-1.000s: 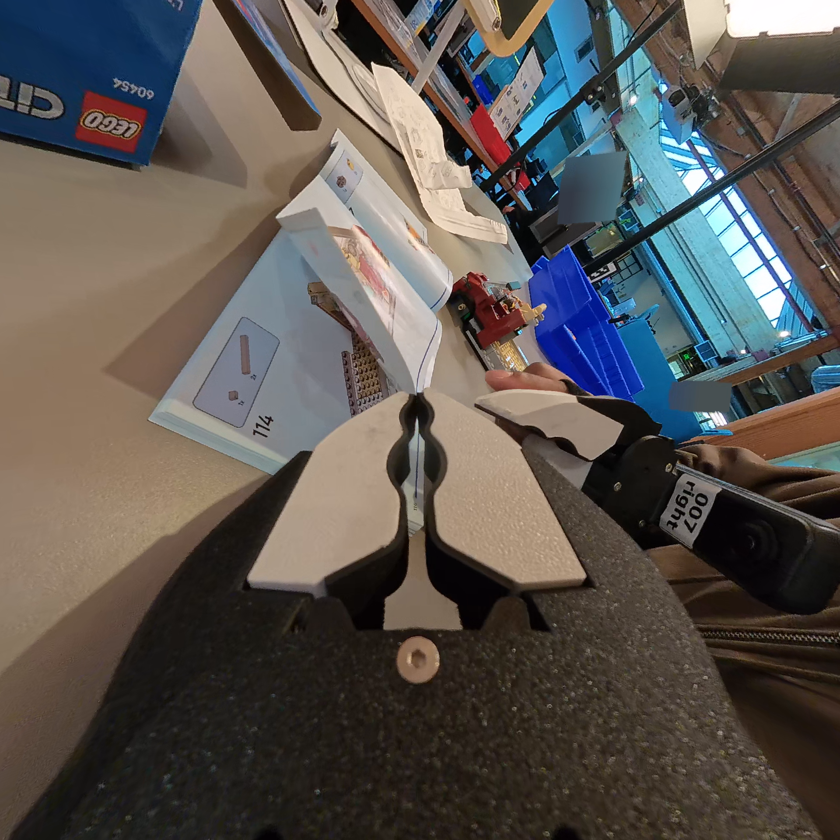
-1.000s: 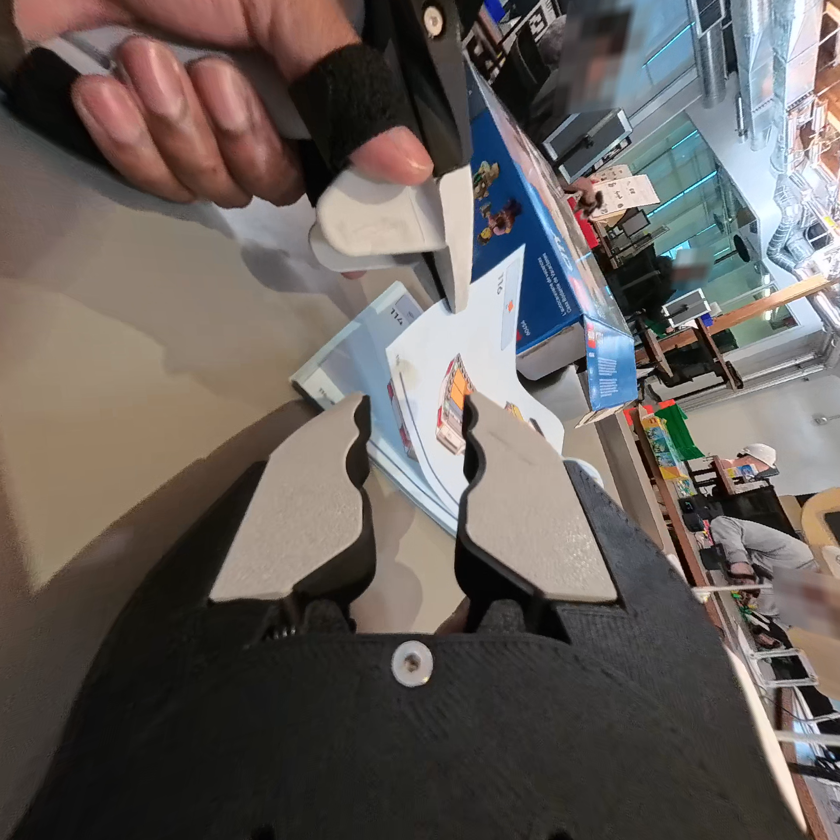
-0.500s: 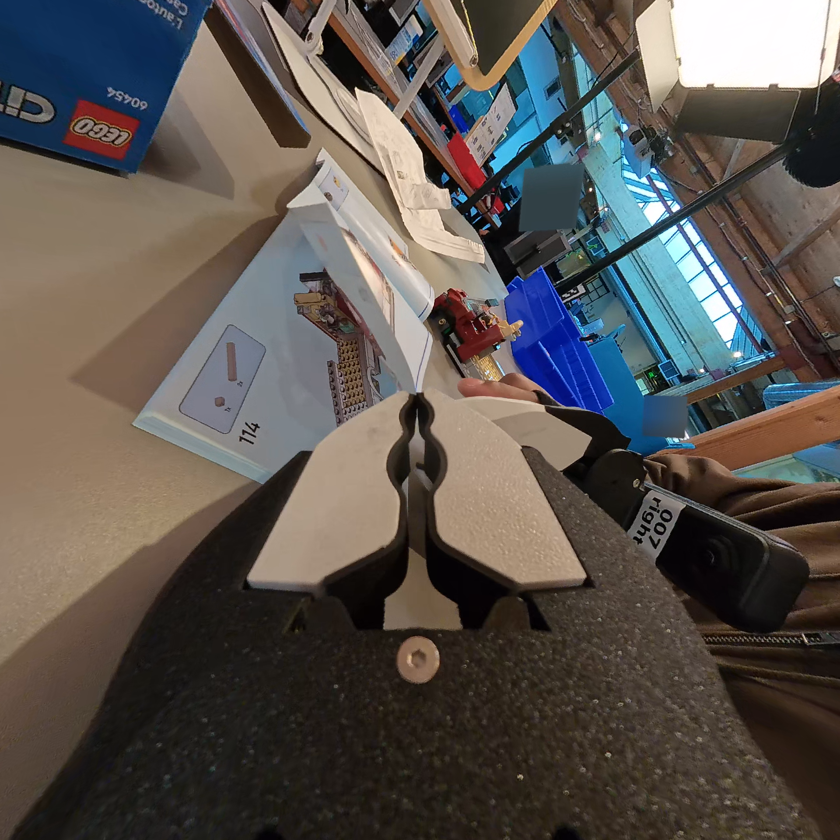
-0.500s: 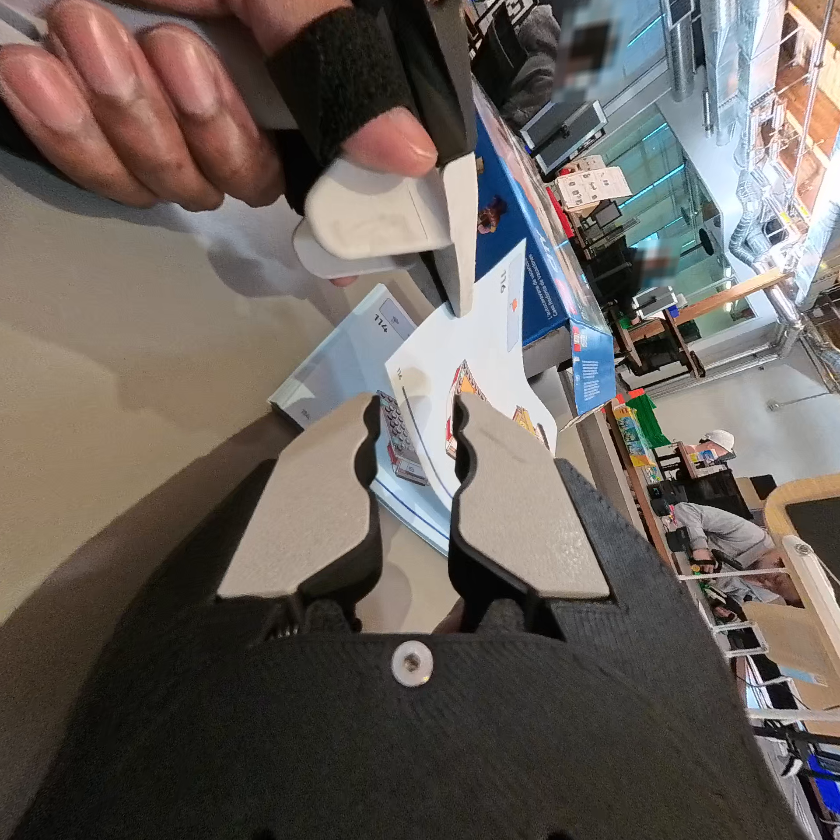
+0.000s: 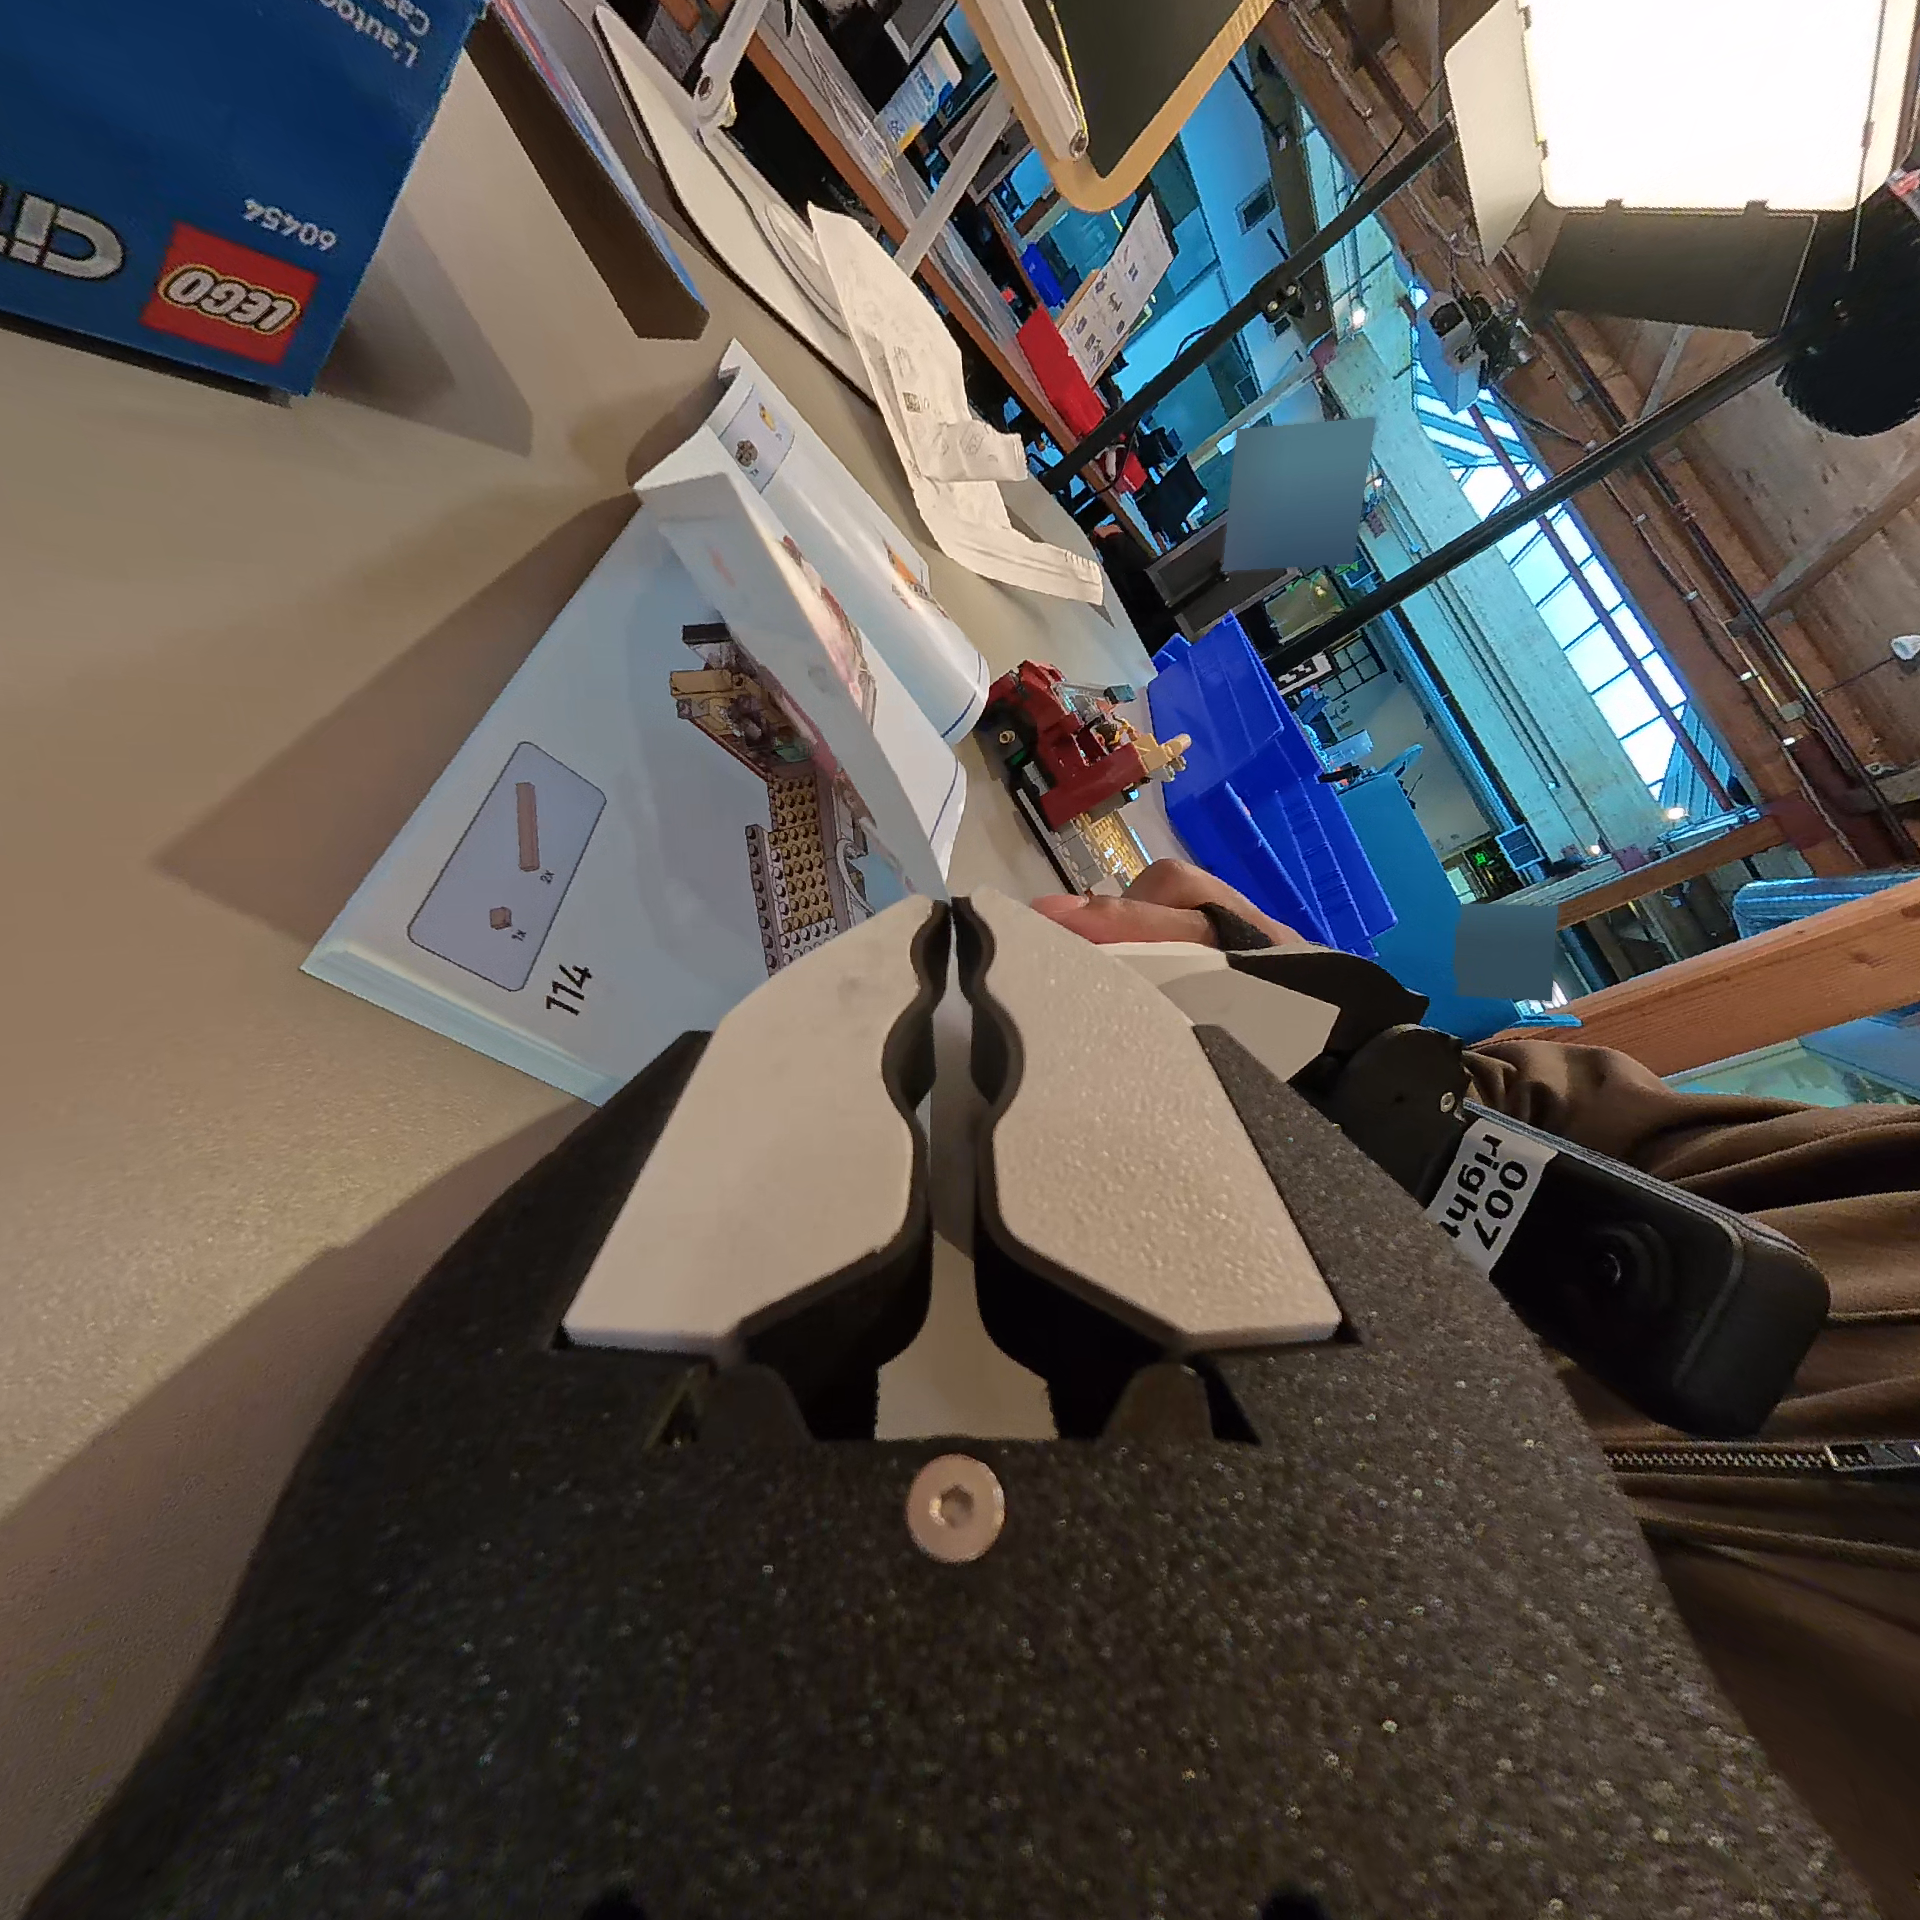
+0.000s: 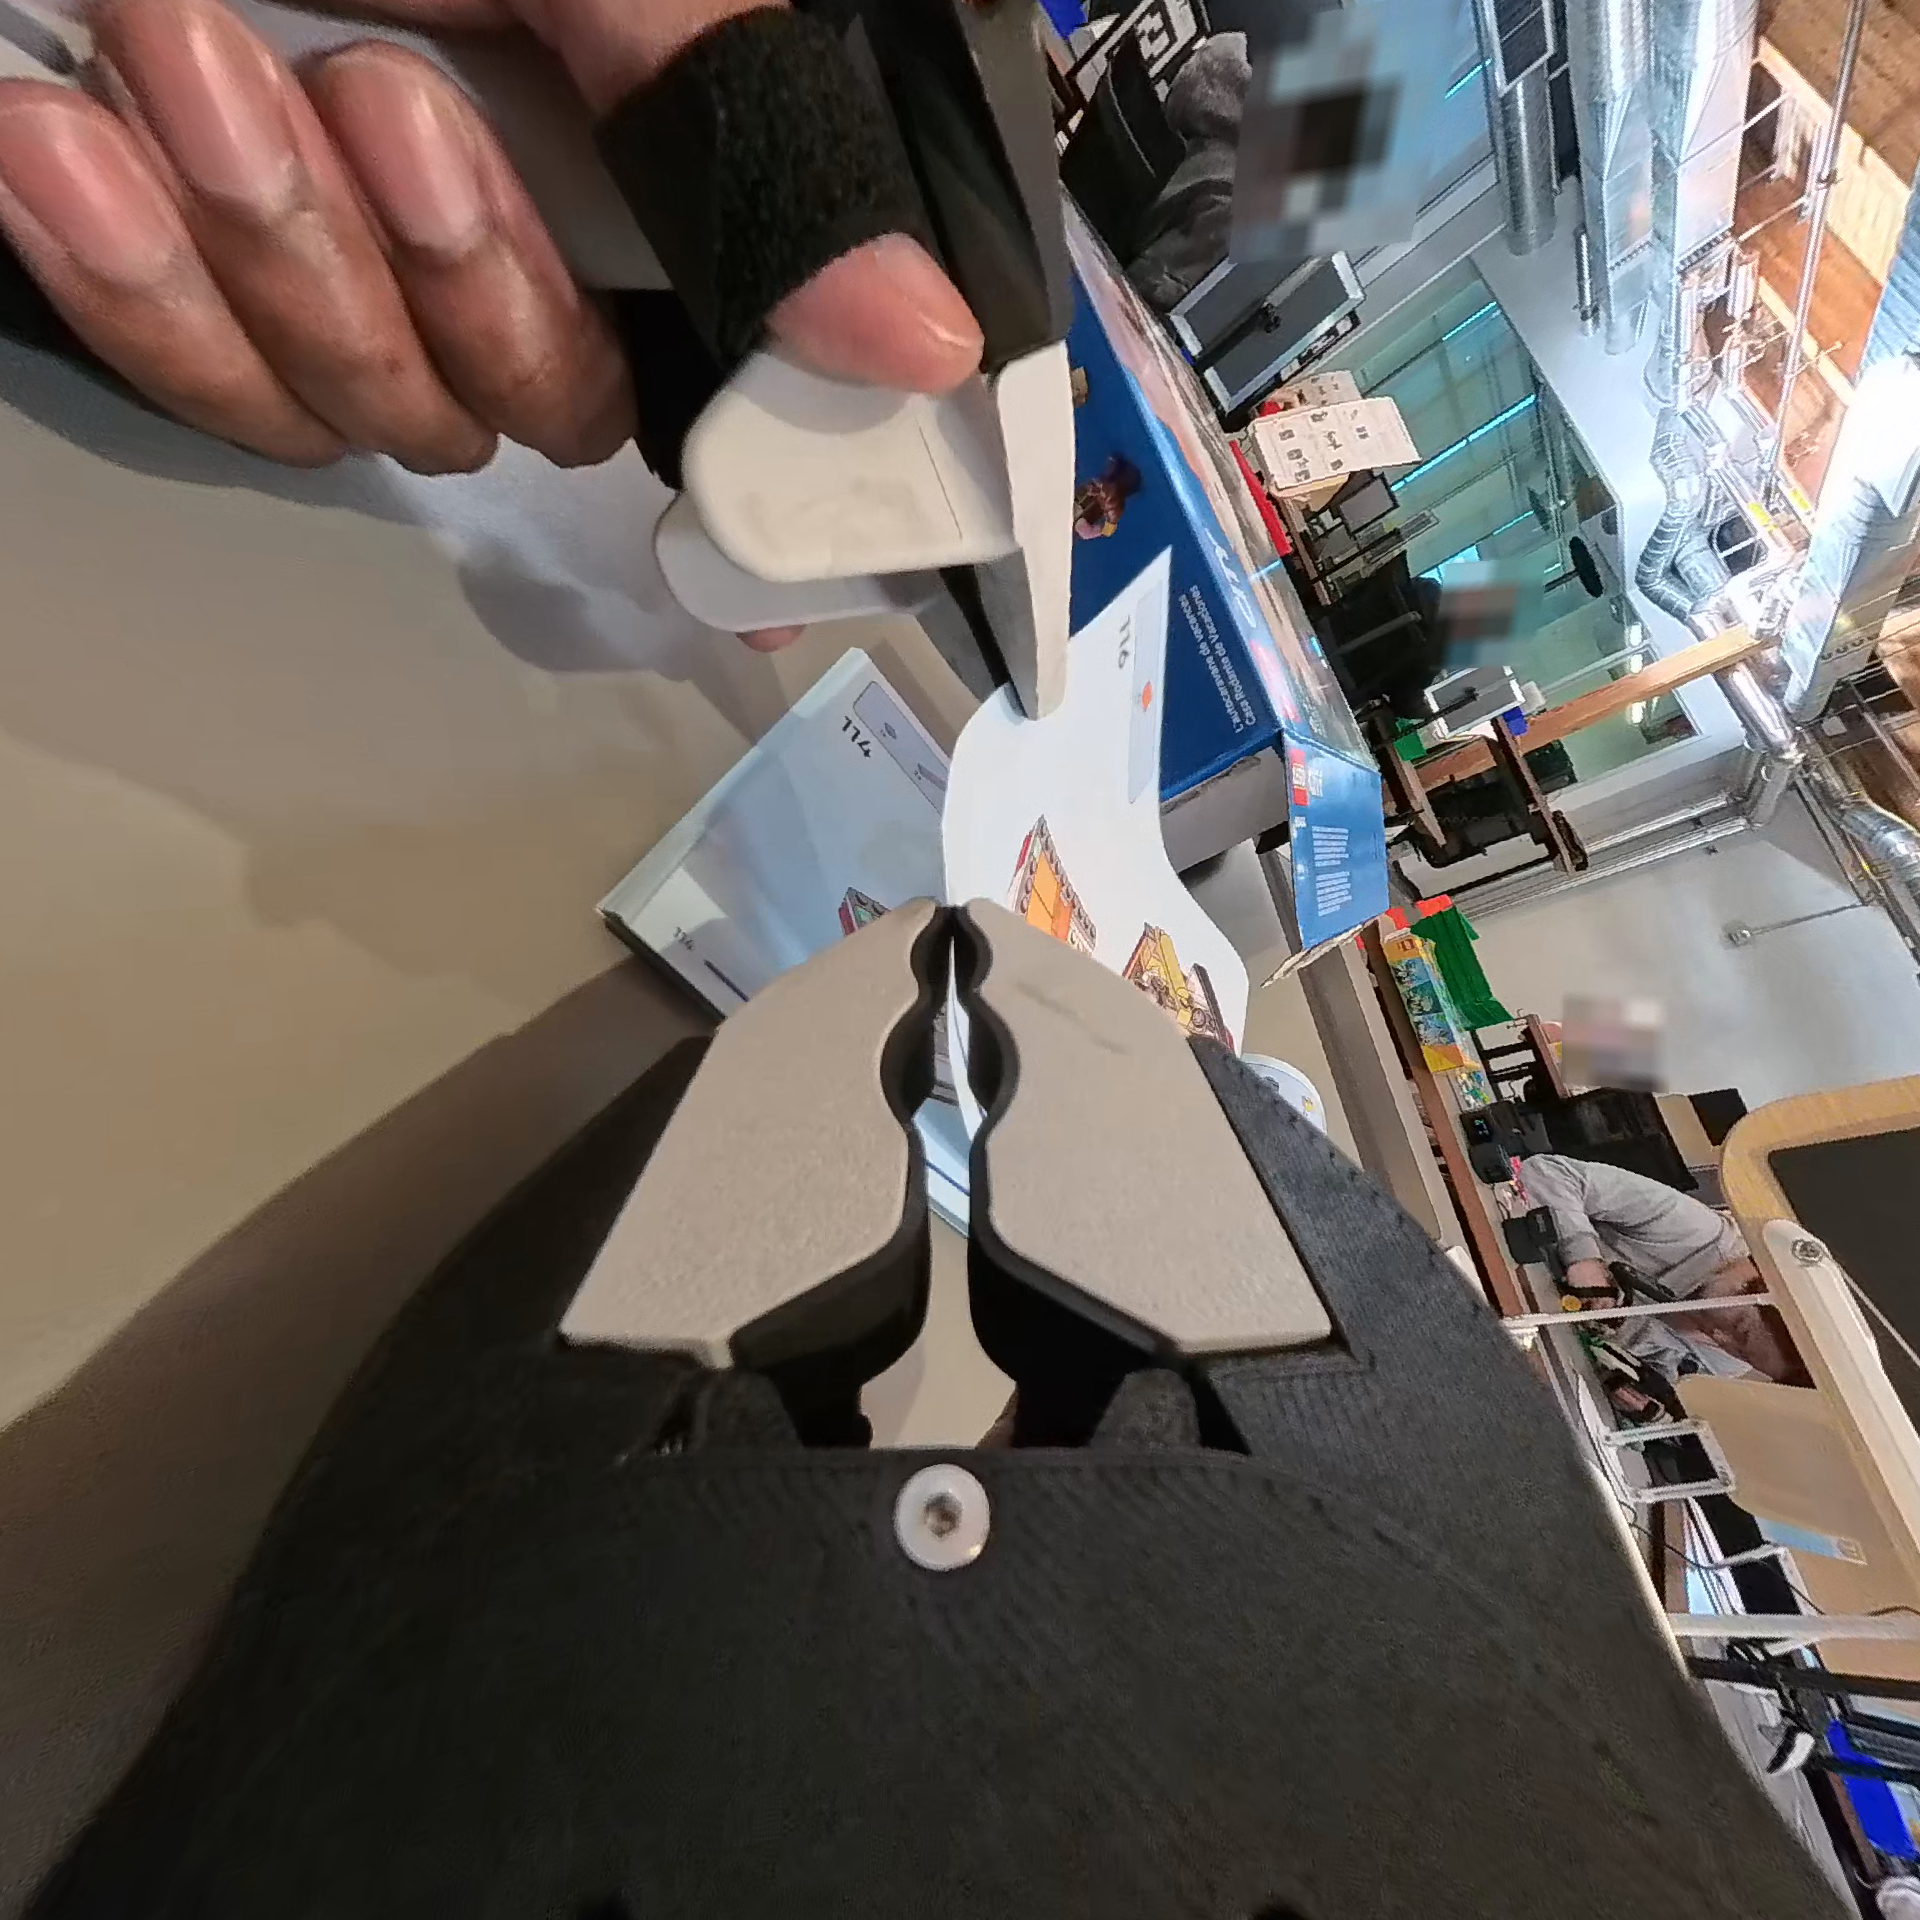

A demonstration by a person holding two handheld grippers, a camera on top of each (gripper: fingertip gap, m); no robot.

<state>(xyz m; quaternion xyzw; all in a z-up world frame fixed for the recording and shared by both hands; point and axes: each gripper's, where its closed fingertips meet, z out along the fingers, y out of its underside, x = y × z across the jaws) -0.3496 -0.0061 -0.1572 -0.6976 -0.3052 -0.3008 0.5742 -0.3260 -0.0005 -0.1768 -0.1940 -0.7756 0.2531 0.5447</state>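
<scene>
An open instruction booklet [image 5: 582,790] lies on the beige table [image 5: 156,623]. One of its pages [image 5: 821,665] is lifted and curls up from it. My left gripper [image 5: 951,909] is shut on that page's corner. In the right wrist view the left gripper [image 6: 1029,696] pinches the page [image 6: 1049,831] from above, with a hand around it. My right gripper [image 6: 953,914] is shut on the same page's lower edge, above the booklet [image 6: 790,831]. In the left wrist view the right gripper [image 5: 1247,987] sits just right of my left fingertips, its tips hidden.
A blue toy box [image 5: 187,156] stands at the table's far left and shows behind the page [image 6: 1195,582]. A red brick model [image 5: 1070,748], blue bins [image 5: 1268,790] and loose paper sheets [image 5: 935,447] lie beyond the booklet. People sit in the background. My two grippers' fingertips are within a few centimetres of each other.
My right jaws were open around the page's edge and have closed on it. My left gripper stayed shut on the page and raised it a little.
</scene>
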